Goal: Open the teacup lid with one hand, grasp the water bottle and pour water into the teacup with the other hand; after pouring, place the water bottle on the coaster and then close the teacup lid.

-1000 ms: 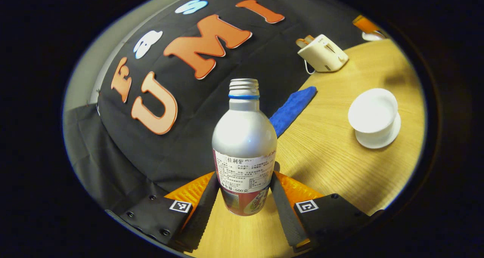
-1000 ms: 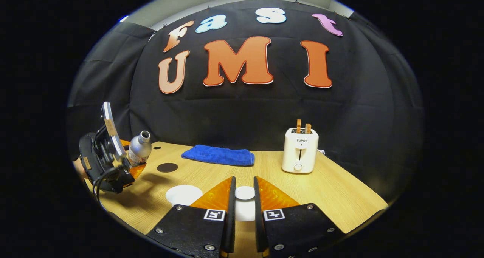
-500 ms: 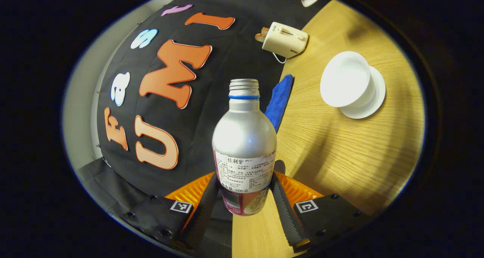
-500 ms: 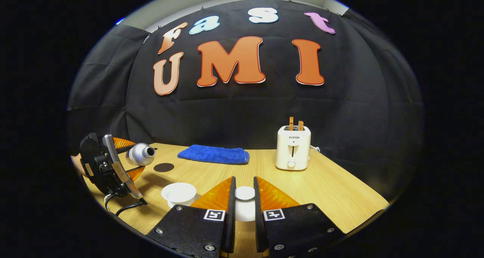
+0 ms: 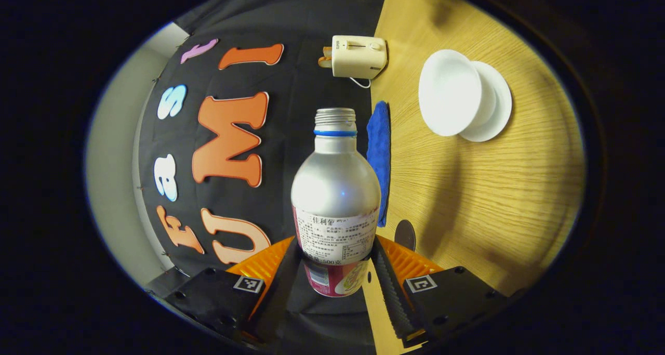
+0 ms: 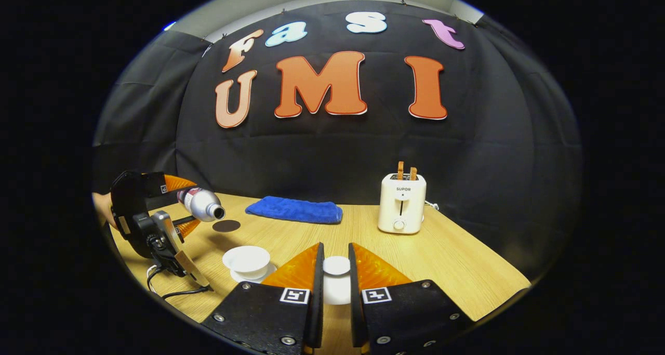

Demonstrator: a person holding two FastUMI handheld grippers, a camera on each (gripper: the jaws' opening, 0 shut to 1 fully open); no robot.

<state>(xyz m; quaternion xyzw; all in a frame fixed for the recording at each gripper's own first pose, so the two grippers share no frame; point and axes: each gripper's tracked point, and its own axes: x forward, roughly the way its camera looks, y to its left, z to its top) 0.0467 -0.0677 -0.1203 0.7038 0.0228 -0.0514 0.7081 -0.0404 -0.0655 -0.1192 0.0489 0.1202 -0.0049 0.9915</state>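
Bottle (image 5: 335, 188), illegible label, left gripper (image 5: 336, 272)

"SUPOR", seemingly, on the toaster (image 6: 400, 204) front.

Brushed-metal bottle (image 5: 335, 178) (paper label), glossy teacup (image 5: 451, 93), wood-grain table (image 5: 493, 199)

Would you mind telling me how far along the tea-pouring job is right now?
Done: the white teacup lid is off, gripped in the right gripper. In hand: the left gripper holds the silver metal water bottle, tipped mouth-down toward the open white teacup; no water is visible. Left: pouring, setting the bottle on the dark round coaster, relidding.
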